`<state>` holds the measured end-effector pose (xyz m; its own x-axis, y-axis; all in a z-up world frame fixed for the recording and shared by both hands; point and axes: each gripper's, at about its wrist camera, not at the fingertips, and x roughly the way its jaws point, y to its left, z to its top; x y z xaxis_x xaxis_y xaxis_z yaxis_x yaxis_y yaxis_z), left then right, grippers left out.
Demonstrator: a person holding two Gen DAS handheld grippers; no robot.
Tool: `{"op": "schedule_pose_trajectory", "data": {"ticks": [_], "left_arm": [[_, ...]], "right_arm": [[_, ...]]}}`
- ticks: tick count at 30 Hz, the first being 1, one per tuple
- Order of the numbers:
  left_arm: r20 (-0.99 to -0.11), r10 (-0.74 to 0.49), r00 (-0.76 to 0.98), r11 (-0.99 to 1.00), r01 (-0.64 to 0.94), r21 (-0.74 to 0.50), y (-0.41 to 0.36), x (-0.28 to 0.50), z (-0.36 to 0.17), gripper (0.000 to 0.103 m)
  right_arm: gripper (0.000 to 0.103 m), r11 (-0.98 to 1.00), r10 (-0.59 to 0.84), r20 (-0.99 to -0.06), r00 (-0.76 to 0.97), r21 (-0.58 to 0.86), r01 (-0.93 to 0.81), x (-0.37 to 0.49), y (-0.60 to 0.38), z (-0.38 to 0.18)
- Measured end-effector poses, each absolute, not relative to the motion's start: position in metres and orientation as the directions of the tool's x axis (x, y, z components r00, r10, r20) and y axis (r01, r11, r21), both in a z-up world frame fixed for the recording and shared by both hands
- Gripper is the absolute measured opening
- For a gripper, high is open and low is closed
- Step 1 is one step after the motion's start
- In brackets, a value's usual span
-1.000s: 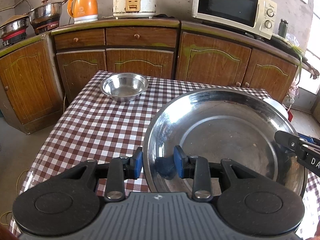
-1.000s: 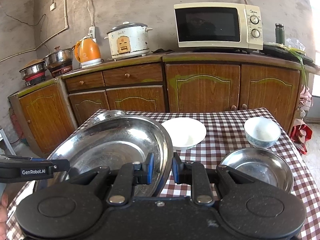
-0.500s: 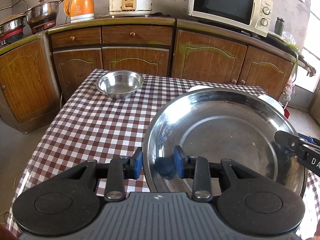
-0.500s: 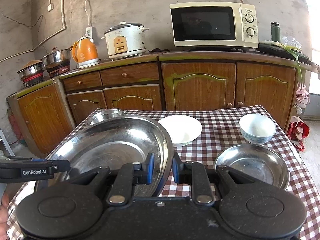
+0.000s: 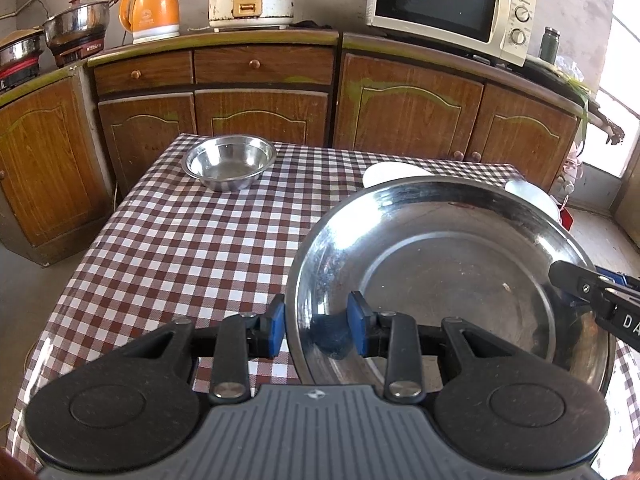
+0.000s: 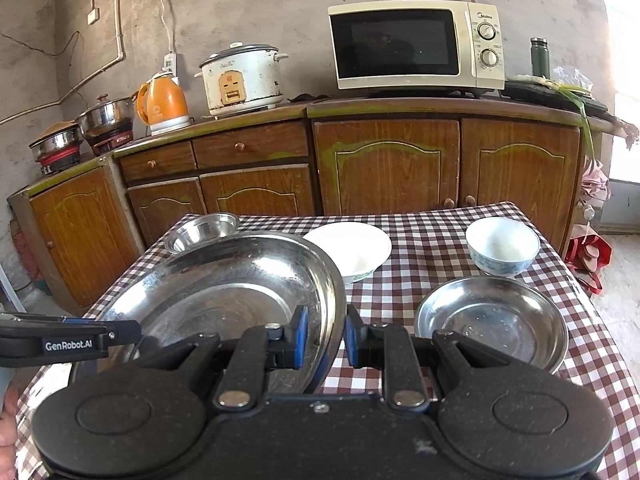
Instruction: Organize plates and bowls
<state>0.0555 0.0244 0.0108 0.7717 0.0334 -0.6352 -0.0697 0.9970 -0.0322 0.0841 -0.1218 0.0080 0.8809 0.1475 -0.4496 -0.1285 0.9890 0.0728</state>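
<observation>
A large steel plate [image 5: 460, 264] is held above the checked table by both grippers. My left gripper [image 5: 318, 326] is shut on its left rim. My right gripper [image 6: 325, 338] is shut on its right rim; the plate also shows in the right wrist view [image 6: 224, 292]. A small steel bowl [image 5: 229, 161] sits at the far left of the table. A smaller steel plate [image 6: 492, 320] lies at the right. A white bowl [image 6: 352, 250] and a blue-patterned bowl [image 6: 502, 246] stand behind it.
The table [image 5: 180, 248] has a brown-and-white checked cloth. Wooden cabinets [image 6: 384, 168] stand behind it with a microwave [image 6: 416, 46], rice cooker [image 6: 240, 78], orange kettle [image 6: 162, 100] and pots [image 6: 106, 116] on the counter.
Both grippers have risen and pulled back a little with the large plate; the table and counter look lower and farther in both views.
</observation>
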Motion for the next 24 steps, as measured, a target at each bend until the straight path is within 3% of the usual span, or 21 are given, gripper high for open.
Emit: {"op": "schedule_pose_trajectory", "data": {"ticks": [24], "left_arm": [[-0.646,-0.008,0.764,0.999,-0.015,-0.03,0.006,0.046,0.003,0.034]], "right_arm": [[0.025,0.993,0.113,-0.456,0.883,0.085,-0.083,0.061,-0.143,0.004]]}}
